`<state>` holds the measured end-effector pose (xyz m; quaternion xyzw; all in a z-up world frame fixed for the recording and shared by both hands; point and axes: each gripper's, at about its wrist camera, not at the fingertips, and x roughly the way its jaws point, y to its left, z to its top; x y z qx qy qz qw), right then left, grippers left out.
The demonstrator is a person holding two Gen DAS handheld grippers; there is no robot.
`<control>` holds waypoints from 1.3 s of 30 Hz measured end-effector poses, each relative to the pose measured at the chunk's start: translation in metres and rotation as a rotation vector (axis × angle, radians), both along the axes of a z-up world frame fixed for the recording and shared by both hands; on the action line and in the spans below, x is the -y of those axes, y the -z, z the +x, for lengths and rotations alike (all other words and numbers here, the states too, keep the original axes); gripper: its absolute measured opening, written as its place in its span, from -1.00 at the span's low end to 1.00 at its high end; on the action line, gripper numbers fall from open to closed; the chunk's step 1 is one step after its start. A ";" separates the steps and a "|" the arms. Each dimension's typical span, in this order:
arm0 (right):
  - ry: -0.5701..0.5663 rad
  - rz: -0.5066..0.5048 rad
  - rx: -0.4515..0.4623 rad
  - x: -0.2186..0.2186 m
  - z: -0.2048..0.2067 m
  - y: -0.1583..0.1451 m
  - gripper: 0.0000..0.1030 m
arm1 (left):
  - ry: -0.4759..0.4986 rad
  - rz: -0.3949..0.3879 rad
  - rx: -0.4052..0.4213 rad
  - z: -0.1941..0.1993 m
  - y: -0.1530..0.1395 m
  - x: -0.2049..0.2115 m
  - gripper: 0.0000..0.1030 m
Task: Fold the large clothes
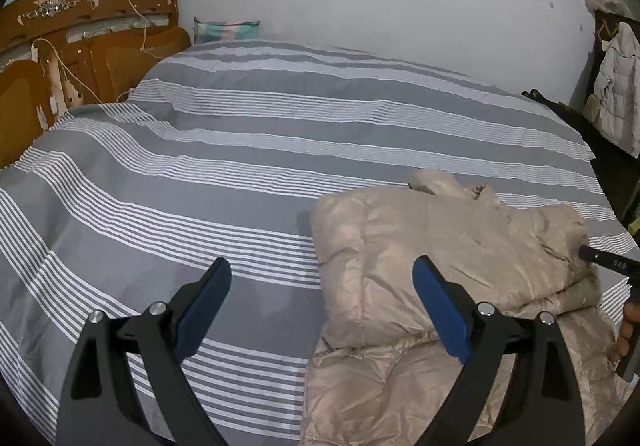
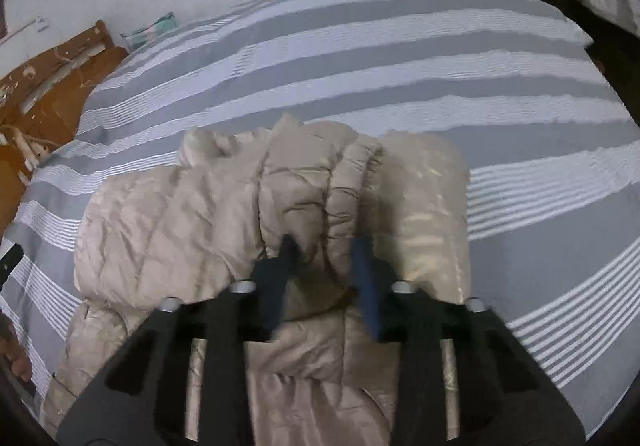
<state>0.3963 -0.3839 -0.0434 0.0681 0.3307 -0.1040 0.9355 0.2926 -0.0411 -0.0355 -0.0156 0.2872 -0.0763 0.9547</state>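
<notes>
A beige quilted puffer jacket lies partly folded on the grey-and-white striped bed; it fills the middle of the right wrist view. My left gripper is open and empty, above the jacket's left edge, its right finger over the fabric. My right gripper is closed down on a fold of the jacket, its blurred fingertips pressed into the fabric. Its black tip shows in the left wrist view at the jacket's right side.
A wooden headboard with cables stands at the far left. A striped pillow leans on the white wall. A pale coat hangs at the right over dark furniture by the bed's edge.
</notes>
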 end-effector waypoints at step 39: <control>0.187 0.020 0.003 -0.046 -0.332 0.017 0.76 | -0.039 0.114 -0.245 -0.231 0.051 0.004 0.78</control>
